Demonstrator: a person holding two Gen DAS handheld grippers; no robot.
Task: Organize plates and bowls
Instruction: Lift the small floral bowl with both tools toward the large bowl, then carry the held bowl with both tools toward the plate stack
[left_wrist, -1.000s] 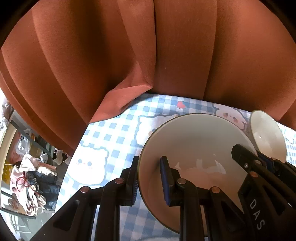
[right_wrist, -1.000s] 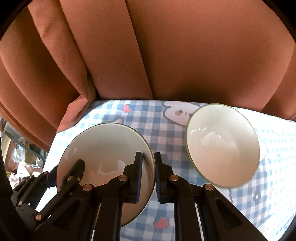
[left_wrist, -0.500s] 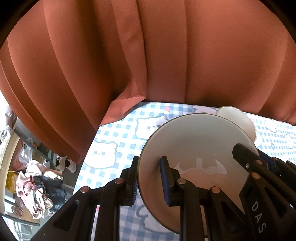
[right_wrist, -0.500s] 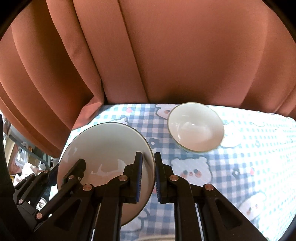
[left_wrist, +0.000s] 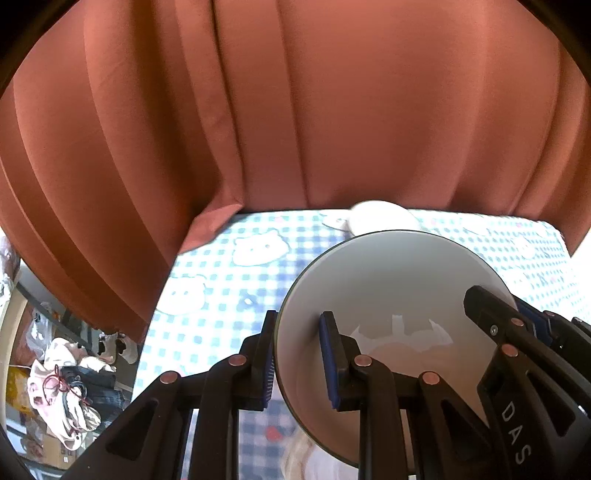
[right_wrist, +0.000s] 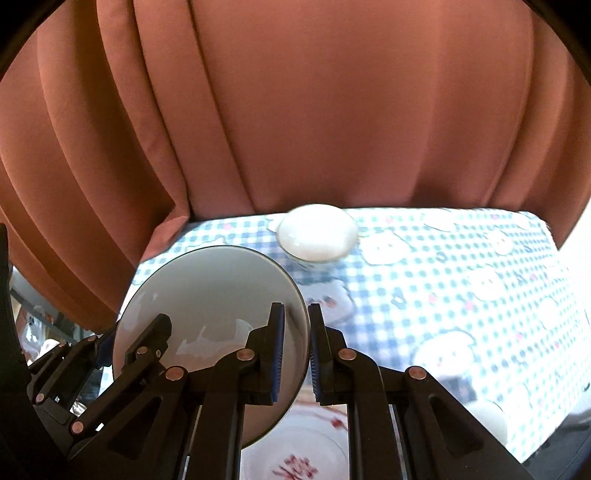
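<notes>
The left gripper (left_wrist: 297, 360) and right gripper (right_wrist: 295, 347) are each pinching opposite rims of one white bowl (right_wrist: 210, 317), jaws nearly closed on it, holding it above the checked worktop (right_wrist: 461, 280). At 12 o'clock a second bowl (right_wrist: 317, 232) is sitting near the curtain (right_wrist: 295, 110). Only the right view is showing a patterned plate (right_wrist: 295, 454) at 6 o'clock.
</notes>
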